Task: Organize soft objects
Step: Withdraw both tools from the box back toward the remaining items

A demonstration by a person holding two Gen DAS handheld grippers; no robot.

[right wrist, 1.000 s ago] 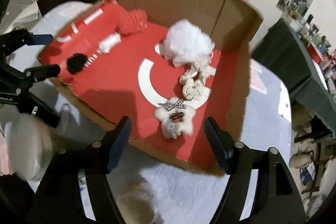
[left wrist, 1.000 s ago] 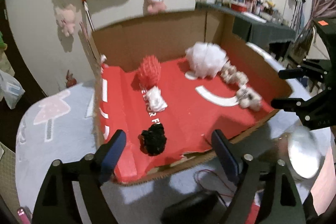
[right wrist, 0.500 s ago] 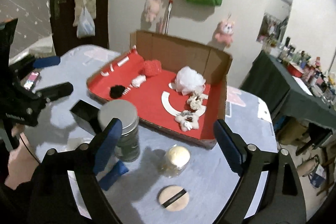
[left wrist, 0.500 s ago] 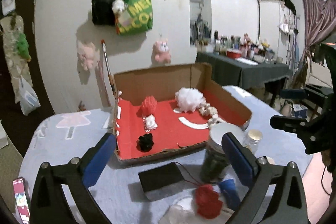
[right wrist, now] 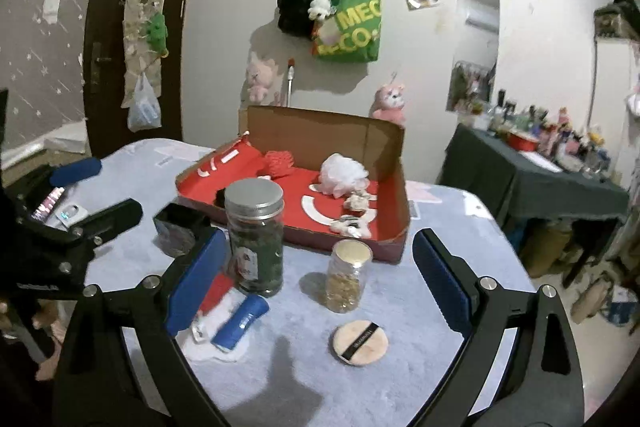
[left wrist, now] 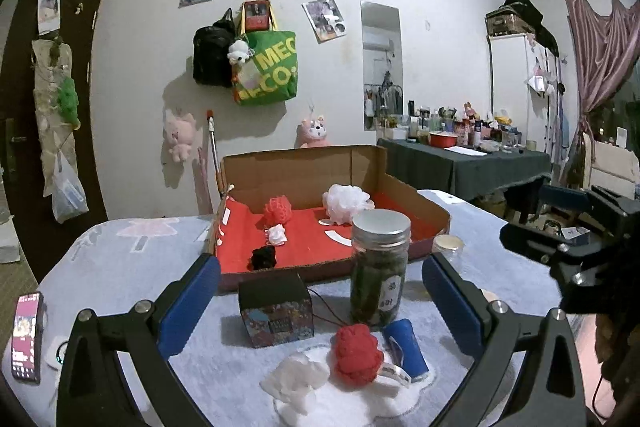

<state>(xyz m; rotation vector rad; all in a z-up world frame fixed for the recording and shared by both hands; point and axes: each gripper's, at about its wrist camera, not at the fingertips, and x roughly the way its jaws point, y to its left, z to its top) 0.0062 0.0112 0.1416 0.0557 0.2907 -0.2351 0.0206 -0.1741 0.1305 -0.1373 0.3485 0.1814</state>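
Clearly a lived-in bedroom at home: plush toys (left wrist: 179,139) and a green tote bag (left wrist: 267,69) hung on the white wall, pink curtains (left wrist: 600,67), a wall mirror (left wrist: 381,67), a side table crowded with cosmetics bottles (left wrist: 460,137) (tightly packed).

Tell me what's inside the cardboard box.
In the cardboard box: a red pouf, white pouf, small white item, black pompom and white plush toys. The tall jar hides part of the floor.

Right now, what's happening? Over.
Both jaws open, empty. Red pom-pom loose on table, outside box. Tall jar stands between them.
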